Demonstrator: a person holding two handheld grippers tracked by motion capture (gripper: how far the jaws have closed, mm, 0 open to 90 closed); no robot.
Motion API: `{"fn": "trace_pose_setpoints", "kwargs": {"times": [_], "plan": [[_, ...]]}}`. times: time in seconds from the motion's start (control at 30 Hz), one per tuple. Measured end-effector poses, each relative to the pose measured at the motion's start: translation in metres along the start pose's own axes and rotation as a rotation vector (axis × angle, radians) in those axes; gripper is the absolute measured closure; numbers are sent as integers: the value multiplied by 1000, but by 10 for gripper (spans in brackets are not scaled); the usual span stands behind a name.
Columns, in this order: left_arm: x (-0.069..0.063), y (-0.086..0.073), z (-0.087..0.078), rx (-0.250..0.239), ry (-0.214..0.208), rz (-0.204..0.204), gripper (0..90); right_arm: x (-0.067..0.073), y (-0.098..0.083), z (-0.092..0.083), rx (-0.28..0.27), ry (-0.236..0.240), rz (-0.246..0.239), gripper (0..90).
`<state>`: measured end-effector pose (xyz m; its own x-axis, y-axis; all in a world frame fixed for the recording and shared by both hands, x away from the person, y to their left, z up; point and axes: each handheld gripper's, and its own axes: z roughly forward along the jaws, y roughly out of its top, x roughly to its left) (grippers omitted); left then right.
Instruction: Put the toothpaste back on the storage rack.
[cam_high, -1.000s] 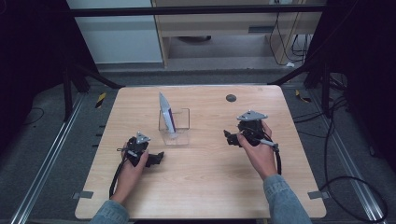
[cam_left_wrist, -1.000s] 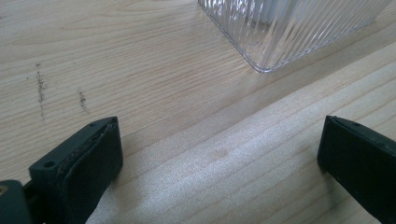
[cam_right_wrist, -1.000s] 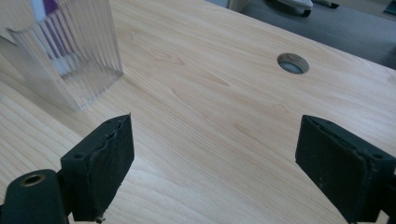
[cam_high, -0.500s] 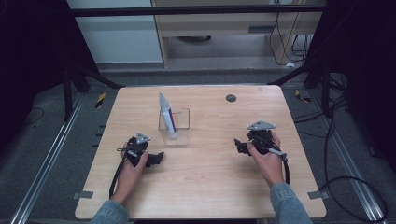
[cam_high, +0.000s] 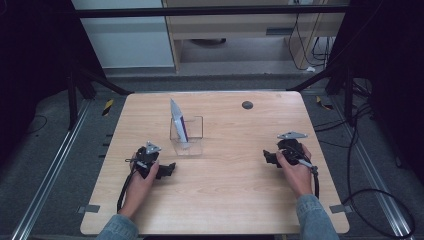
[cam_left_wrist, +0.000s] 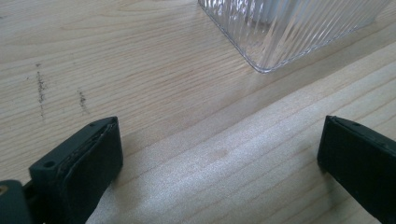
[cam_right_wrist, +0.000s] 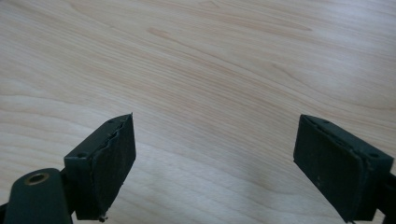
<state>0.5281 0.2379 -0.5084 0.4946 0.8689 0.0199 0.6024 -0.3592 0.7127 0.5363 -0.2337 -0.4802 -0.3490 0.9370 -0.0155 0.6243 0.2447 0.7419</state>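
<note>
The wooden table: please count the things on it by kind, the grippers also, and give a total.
Clear ribbed plastic box: 1
Flat white and purple packet standing in the box: 1
Small dark round disc: 1
Black hand-held grippers, jaws open: 2, left gripper, right gripper
Total: 5

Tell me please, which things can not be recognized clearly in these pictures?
- Flat pouch standing in the clear container, high view: too small to read its print or tell its kind.
- Clear container, left gripper view: cut off by the top edge; its ribbed wall blurs what is inside.
- Dark round spot on the table, high view: too small to tell hole or object.
- Left claw and right claw, high view: jaw gap too small there.
</note>
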Motion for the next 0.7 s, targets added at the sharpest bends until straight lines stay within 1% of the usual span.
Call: {"fn": "trace_pose_setpoints", "kwargs": {"times": [0.13,0.2,0.4,0.43,0.5,0.57,0.67,0.7], "plan": [[0,0,0,0,0,0,0,-10,-4,7,18,-27,31,128],[0,0,0,0,0,0,0,-13,-5,11,16,-31,59,127],[0,0,0,0,0,0,0,-16,-9,25,20,-52,108,128],[0,0,0,0,0,0,0,-16,-10,28,25,-61,110,121],[0,0,0,0,-1,0,0,-16,-11,30,15,-78,101,119],[0,0,0,0,0,0,0,-16,-12,31,7,-84,99,107],[0,0,0,0,0,0,0,-16,-11,33,9,-77,91,63],[0,0,0,0,1,1,0,-17,-11,34,16,-85,95,38]]}}
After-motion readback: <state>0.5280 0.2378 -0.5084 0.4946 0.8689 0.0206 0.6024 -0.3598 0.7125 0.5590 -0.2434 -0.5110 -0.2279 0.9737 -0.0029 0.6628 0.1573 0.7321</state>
